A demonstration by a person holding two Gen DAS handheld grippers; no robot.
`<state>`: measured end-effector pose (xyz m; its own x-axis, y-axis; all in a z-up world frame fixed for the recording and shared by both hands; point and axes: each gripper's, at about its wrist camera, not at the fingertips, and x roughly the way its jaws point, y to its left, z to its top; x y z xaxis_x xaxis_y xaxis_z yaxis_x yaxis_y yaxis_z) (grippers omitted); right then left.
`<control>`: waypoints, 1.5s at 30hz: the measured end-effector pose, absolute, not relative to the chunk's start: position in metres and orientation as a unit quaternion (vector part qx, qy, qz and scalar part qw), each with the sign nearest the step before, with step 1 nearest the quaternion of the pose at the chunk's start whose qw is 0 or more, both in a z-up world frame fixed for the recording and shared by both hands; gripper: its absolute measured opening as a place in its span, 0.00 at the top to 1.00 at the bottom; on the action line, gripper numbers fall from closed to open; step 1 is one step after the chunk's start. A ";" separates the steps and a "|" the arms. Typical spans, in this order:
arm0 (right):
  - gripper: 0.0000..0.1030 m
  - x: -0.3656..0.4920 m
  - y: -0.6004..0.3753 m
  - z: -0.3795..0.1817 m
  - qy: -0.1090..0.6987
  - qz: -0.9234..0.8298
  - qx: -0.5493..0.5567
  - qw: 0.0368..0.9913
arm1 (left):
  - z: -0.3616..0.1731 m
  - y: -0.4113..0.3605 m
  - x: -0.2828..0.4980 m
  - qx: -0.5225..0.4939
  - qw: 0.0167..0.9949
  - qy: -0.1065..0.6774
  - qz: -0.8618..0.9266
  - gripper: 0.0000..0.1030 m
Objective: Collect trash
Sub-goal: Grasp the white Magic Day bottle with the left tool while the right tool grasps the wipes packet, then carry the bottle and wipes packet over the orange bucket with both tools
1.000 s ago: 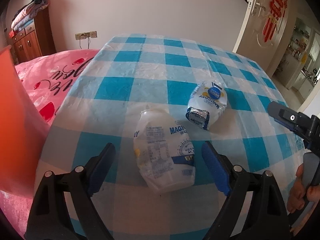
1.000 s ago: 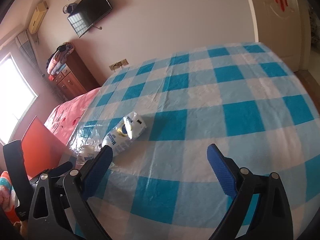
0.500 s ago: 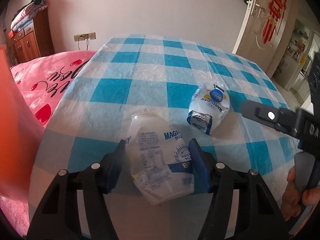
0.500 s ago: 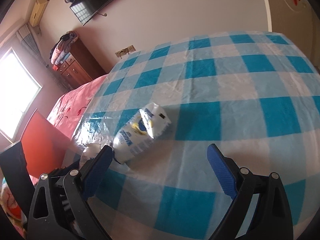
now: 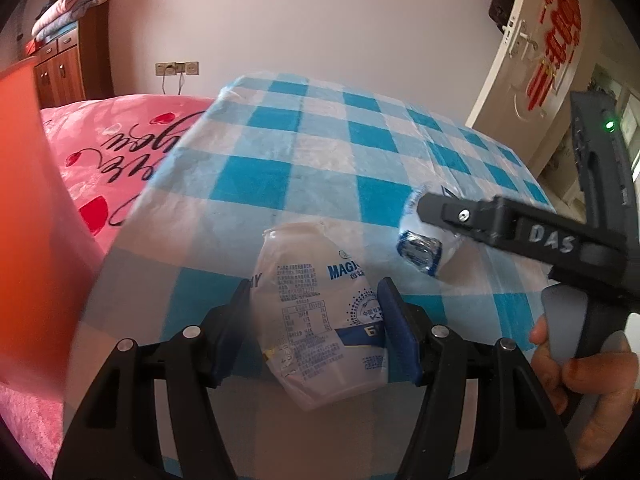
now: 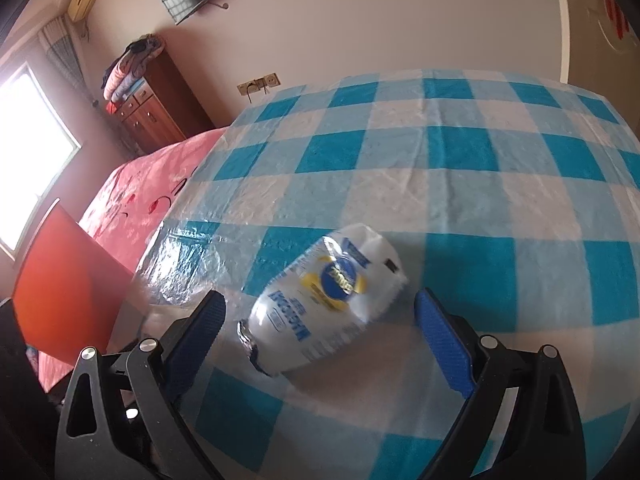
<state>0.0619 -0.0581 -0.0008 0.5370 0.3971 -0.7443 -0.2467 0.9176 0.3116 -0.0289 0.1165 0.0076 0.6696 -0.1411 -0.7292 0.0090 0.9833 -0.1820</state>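
Two crumpled milk pouches (image 5: 320, 320) (image 6: 324, 300) on one checked tablecloth (image 5: 320, 152).

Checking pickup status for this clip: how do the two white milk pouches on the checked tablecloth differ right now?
The near pouch is clamped between the left gripper pads, its fine-print back panel facing up. The far pouch lies loose between the right gripper open jaws, untouched, its blue and yellow round logo facing up. Both are crumpled white pouches with blue print, on the tablecloth.
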 end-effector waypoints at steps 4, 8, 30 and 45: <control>0.09 0.065 -0.042 -0.001 0.442 0.180 0.057 0.877 | 0.013 0.128 -0.031 -0.086 0.914 0.396 -0.035 0.38; 0.09 0.067 -0.024 -0.003 0.439 0.174 0.014 0.882 | 0.015 0.138 -0.032 -0.091 0.915 0.392 -0.031 0.38; 0.36 0.046 -0.014 -0.008 0.419 0.161 -0.083 0.890 | 0.011 0.146 -0.038 -0.098 0.911 0.399 -0.038 0.38; 0.37 0.016 -0.040 0.003 0.412 0.164 -0.049 0.895 | 0.030 0.134 -0.054 -0.082 0.917 0.386 -0.049 0.38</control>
<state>0.0163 -0.0396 0.0028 0.6063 0.2520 -0.7542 -0.3334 0.9416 0.0466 -0.0542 0.1344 0.0297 0.6970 -0.1537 -0.7004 0.0274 0.9818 -0.1882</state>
